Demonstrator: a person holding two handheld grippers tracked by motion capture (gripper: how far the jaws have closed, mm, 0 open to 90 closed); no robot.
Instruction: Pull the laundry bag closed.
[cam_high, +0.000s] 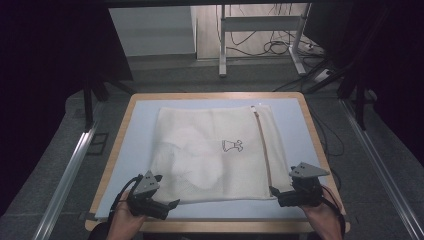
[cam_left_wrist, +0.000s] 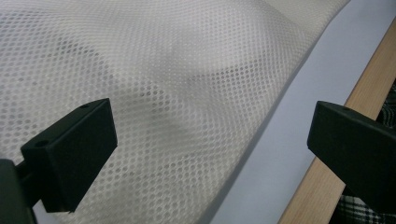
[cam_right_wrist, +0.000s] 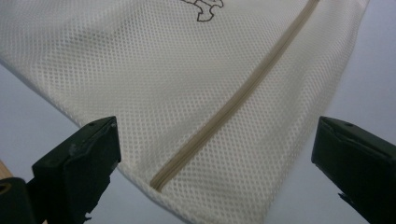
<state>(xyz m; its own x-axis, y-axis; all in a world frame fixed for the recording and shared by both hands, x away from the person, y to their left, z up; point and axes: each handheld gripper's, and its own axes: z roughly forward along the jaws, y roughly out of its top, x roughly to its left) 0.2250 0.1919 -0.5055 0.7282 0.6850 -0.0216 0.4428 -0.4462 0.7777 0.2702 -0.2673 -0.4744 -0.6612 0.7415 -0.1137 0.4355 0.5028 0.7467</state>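
A cream mesh bag (cam_high: 215, 152) lies flat on the surface (cam_high: 130, 145). Left tongs (cam_high: 165, 206) at seven o'clock and right tongs (cam_high: 276, 192) at five o'clock both gape wide, empty.

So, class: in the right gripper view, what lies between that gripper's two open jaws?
The near corner of the white mesh bag, with the end of its tan zipper roughly midway, lying on the pale blue mat. Nothing is gripped.

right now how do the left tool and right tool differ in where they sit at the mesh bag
The left tool sits at the mesh bag's near left corner, over plain mesh. The right tool sits at the near right corner, facing the tan zipper end. Both are open, gripping nothing.
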